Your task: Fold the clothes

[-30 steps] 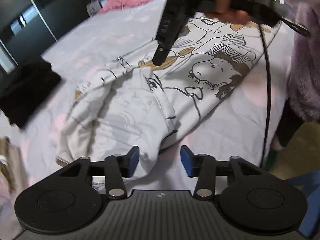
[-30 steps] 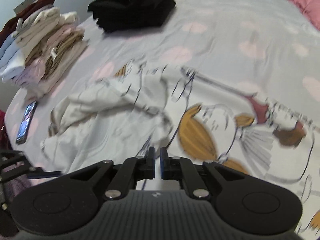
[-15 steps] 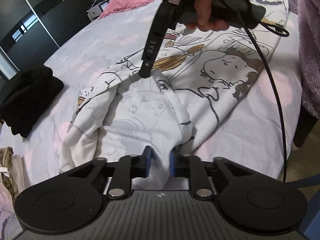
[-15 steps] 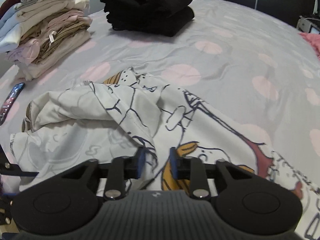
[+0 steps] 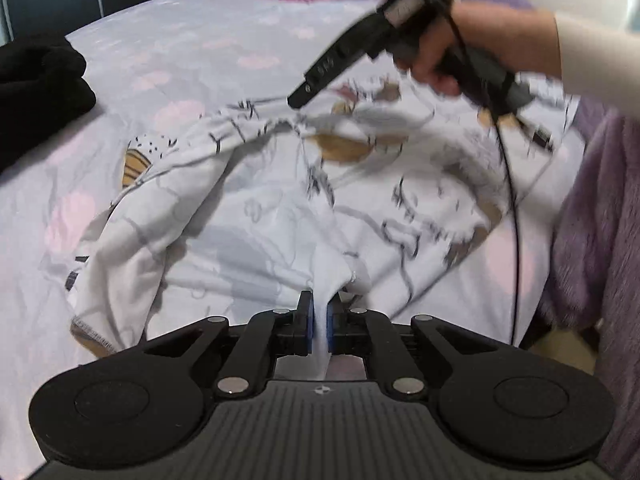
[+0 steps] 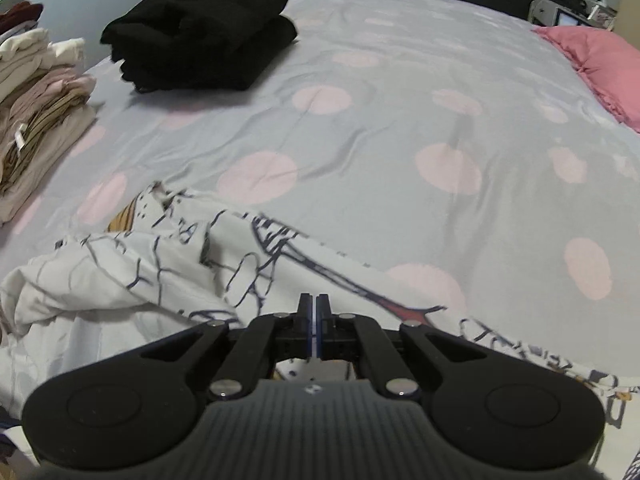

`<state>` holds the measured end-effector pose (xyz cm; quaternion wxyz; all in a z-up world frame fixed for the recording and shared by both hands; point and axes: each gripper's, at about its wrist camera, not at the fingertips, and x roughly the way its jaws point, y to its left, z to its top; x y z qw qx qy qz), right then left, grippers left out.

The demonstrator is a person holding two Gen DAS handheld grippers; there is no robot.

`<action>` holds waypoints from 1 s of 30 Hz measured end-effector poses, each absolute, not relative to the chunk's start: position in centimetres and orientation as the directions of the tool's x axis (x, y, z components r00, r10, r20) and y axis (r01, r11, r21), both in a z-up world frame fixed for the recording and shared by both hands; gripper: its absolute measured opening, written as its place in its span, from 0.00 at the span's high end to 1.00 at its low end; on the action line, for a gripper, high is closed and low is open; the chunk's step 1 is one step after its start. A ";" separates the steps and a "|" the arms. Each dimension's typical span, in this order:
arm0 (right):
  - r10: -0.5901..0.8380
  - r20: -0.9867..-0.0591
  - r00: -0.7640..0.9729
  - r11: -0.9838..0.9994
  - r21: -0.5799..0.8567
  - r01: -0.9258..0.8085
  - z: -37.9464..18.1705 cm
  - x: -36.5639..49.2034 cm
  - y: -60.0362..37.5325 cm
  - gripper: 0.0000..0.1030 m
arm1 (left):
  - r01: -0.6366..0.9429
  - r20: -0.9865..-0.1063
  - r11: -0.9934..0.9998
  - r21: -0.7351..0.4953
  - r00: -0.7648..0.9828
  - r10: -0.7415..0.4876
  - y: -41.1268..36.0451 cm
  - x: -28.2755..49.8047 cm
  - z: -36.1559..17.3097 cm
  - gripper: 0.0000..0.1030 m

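A white cartoon-print shirt [image 5: 260, 216] lies crumpled on the grey bedsheet with pink dots [image 6: 400, 120]. My left gripper [image 5: 319, 312] is at the shirt's near edge, its jaws closing with the blue pads pressing on a white fold. My right gripper [image 5: 298, 100], held by a hand [image 5: 440, 52], meets the shirt's far edge, where the fabric rises in a peak to its tip. In the right wrist view the right gripper [image 6: 313, 312] has its jaws closing to a thin slit over the printed shirt [image 6: 160, 280]; the pinched cloth itself is hidden there.
A folded black stack [image 6: 200, 32] sits at the far left of the bed, and a pile of folded pale clothes [image 6: 36, 120] beside it. A pink pillow [image 6: 592, 68] lies at the head. A purple fuzzy garment [image 5: 592, 220] and a cable [image 5: 516, 200] hang at the bed's right edge.
The left gripper closed from wide open onto the shirt's near fold and pulled it up. The right gripper shifted along the far edge, and the cloth between the two is drawn tauter.
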<state>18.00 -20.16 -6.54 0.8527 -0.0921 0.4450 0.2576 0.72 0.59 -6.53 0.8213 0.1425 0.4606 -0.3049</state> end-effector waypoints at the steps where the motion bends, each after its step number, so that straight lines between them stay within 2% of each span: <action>1: 0.372 -0.804 0.464 0.840 0.079 -0.536 -6.6 17.8 -20.1 0.96 | 0.628 -0.849 0.777 -0.041 0.389 -0.359 0.6 0.6 -6.7 0.96; 2: 0.389 -0.801 0.455 0.828 0.087 -0.554 -6.5 17.5 -20.1 0.93 | 0.623 -0.848 0.781 -0.045 0.390 -0.360 0.8 0.5 -6.8 0.96; 4: 0.422 -0.796 0.434 0.801 0.103 -0.590 -6.4 17.0 -20.0 0.92 | 0.621 -0.846 0.782 -0.045 0.393 -0.361 0.8 0.4 -6.8 0.96; 6: 0.424 -0.797 0.429 0.784 0.087 -0.614 -6.3 16.4 -19.9 0.83 | 0.621 -0.845 0.783 -0.035 0.400 -0.355 0.8 0.3 -6.8 0.96; 11: 0.423 -0.805 0.416 0.730 0.031 -0.682 -6.3 15.6 -19.3 0.83 | 0.611 -0.843 0.791 -0.029 0.409 -0.348 0.8 0.4 -6.7 0.96; 14: 0.417 -0.808 0.416 0.720 0.014 -0.694 -6.8 15.6 -18.9 0.80 | 0.614 -0.844 0.789 -0.028 0.408 -0.348 0.7 0.4 -6.8 0.96; 19: 0.436 -0.803 0.406 0.707 0.026 -0.707 -8.2 15.9 -17.8 0.80 | 0.619 -0.846 0.785 -0.023 0.406 -0.345 0.6 0.3 -6.8 0.96; 20: 0.446 -0.798 0.405 0.709 0.039 -0.704 -8.2 16.0 -17.8 0.85 | 0.617 -0.845 0.786 -0.025 0.407 -0.347 0.6 0.3 -6.8 0.96; 21: 0.456 -0.793 0.405 0.712 0.052 -0.700 -8.1 16.1 -17.7 0.98 | 0.615 -0.844 0.788 -0.030 0.406 -0.350 0.7 0.3 -6.8 0.96; 25: 0.396 -0.766 0.507 0.778 -0.014 -0.628 -6.7 17.1 -18.2 0.99 | 0.612 -0.825 0.787 -0.082 0.401 -0.398 0.9 0.6 -6.4 0.96; 30: 0.352 -0.742 0.570 0.837 -0.023 -0.547 -6.3 18.8 -18.8 0.99 | 0.592 -0.786 0.779 -0.205 0.374 -0.492 0.9 1.8 -5.8 0.97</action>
